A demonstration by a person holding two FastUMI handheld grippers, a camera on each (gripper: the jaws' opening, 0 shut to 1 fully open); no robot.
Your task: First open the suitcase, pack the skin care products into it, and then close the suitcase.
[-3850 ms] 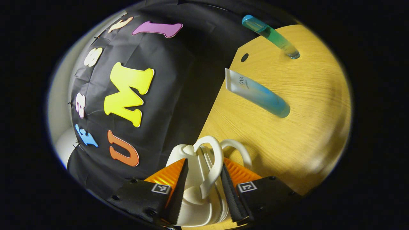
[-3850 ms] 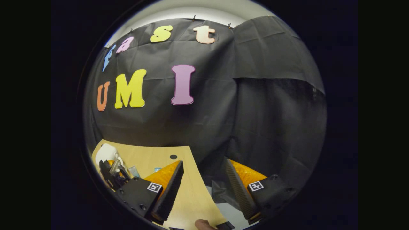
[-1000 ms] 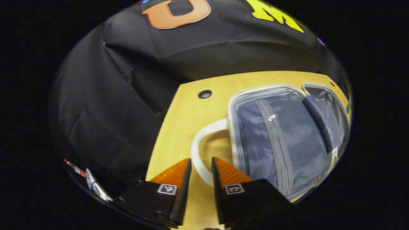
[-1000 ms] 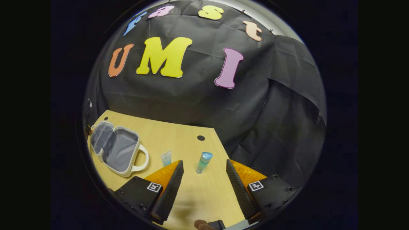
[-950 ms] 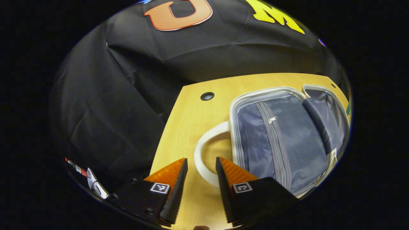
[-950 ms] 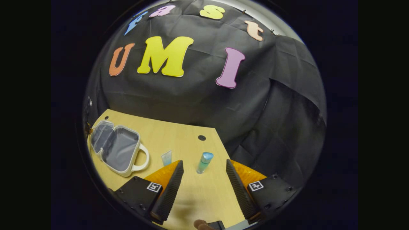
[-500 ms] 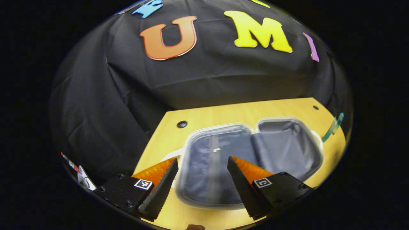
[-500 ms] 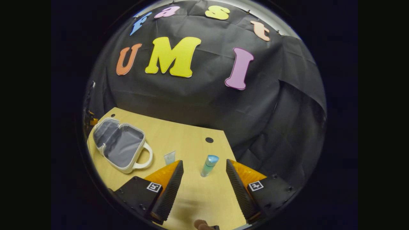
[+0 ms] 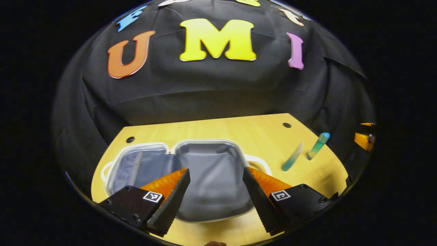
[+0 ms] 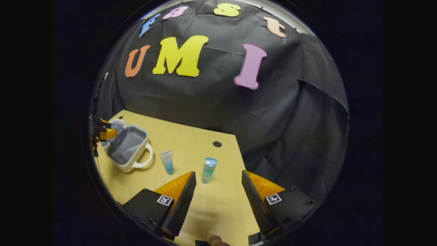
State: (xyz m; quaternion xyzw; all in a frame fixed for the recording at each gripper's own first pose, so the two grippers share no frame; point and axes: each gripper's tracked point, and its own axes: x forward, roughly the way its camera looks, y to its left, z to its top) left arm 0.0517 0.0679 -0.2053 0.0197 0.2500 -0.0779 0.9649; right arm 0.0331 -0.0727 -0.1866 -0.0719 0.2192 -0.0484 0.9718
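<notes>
Suitcase, small, white-rimmed, grey-lined [image 9: 211,177], lies open flat on the wooden tabletop [image 10: 191,140]. Right of it rest a flat blue squeeze tube [image 10: 167,162] and a round teal bottle [image 10: 208,169]. Both tools, left [image 9: 213,196] and right [image 10: 218,201], gape wide, empty. Best approach: right tool straddles the bottle's middle squarely.

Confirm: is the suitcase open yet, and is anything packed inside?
Open and empty: the suitcase lies spread flat with both grey-lined halves bare; tube and bottle lie outside on the table.

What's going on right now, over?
Both hand-held grippers, left and right, open, empty. Suitcase lies open. Tube and bottle on table, unpacked.
</notes>
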